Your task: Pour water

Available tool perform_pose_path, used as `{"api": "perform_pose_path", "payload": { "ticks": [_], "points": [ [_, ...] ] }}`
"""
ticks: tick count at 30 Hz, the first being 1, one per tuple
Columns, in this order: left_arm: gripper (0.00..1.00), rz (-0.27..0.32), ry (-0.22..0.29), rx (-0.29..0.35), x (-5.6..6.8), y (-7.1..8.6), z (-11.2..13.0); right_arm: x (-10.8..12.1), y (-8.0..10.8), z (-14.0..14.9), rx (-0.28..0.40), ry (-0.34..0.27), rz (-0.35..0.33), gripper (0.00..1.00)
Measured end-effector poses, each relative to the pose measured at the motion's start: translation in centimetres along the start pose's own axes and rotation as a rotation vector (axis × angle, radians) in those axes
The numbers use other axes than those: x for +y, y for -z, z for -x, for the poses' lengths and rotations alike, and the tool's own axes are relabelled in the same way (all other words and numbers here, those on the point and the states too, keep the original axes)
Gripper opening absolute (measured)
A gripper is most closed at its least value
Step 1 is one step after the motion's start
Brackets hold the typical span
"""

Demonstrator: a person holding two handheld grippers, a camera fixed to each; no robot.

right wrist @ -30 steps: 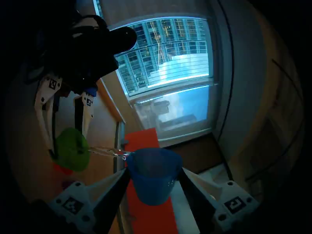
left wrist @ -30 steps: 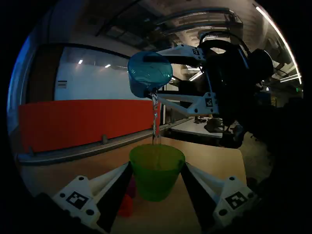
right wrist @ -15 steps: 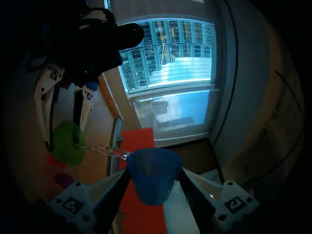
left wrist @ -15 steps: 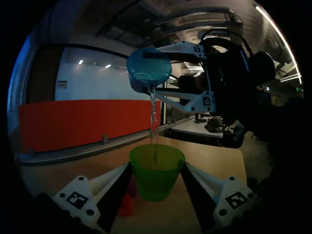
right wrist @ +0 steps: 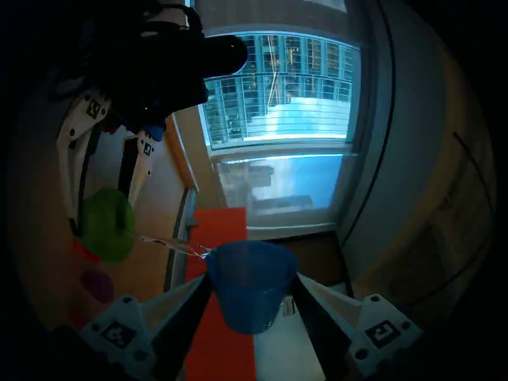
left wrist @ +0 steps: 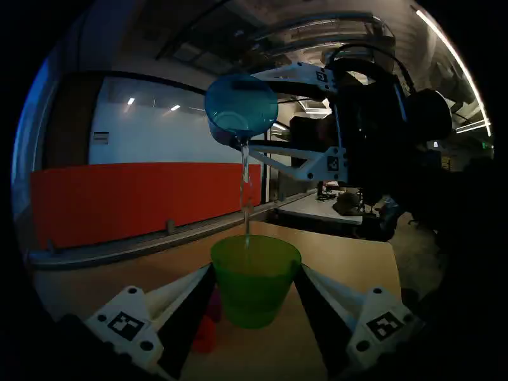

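In the left gripper view my left gripper (left wrist: 254, 282) is shut on an upright green cup (left wrist: 255, 279) above the wooden table (left wrist: 343, 254). Higher up hangs a tilted blue cup (left wrist: 241, 109), held by my right gripper (left wrist: 270, 113), and a thin stream of water (left wrist: 244, 190) falls from its rim into the green cup. In the right gripper view my right gripper (right wrist: 251, 289) is shut on the blue cup (right wrist: 249, 284). Water (right wrist: 168, 244) leaves its lip toward the green cup (right wrist: 105, 223), which sits between the left gripper's fingers (right wrist: 70, 165).
An orange wall panel (left wrist: 127, 197) runs behind the table in the left gripper view. Small red (left wrist: 204, 333) and purple (left wrist: 216, 303) objects lie on the table under the green cup. A large window (right wrist: 279, 133) faces the right gripper view.
The blue cup has risen slightly and tipped further, and the stream has lengthened. The green cup has stayed in place.
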State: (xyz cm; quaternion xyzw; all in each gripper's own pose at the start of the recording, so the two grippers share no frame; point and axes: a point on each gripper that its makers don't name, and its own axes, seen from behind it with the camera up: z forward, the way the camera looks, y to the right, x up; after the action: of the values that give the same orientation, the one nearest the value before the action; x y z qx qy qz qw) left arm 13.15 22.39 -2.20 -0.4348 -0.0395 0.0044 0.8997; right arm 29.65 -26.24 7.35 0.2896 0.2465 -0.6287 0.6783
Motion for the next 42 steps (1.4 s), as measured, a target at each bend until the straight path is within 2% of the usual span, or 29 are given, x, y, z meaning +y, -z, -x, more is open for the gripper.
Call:
{"api": "perform_pose_path", "payload": {
  "ticks": [15, 32, 42],
  "points": [
    [0.85, -0.002, 0.003, 0.002, -0.2, -0.1, -0.1, 0.8, -0.5, -0.8, 0.001, 0.099, 0.012, 0.88],
    [0.85, -0.011, 0.014, 0.008, -0.6, 0.0, 0.0, 0.7, -1.1, -2.9, 0.017, 0.229, 0.029, 0.88],
    [0.85, -0.016, 0.015, 0.011, -0.8, 0.2, 0.0, 0.4, -1.2, -4.0, 0.028, 0.266, 0.032, 0.88]
  ]
}}
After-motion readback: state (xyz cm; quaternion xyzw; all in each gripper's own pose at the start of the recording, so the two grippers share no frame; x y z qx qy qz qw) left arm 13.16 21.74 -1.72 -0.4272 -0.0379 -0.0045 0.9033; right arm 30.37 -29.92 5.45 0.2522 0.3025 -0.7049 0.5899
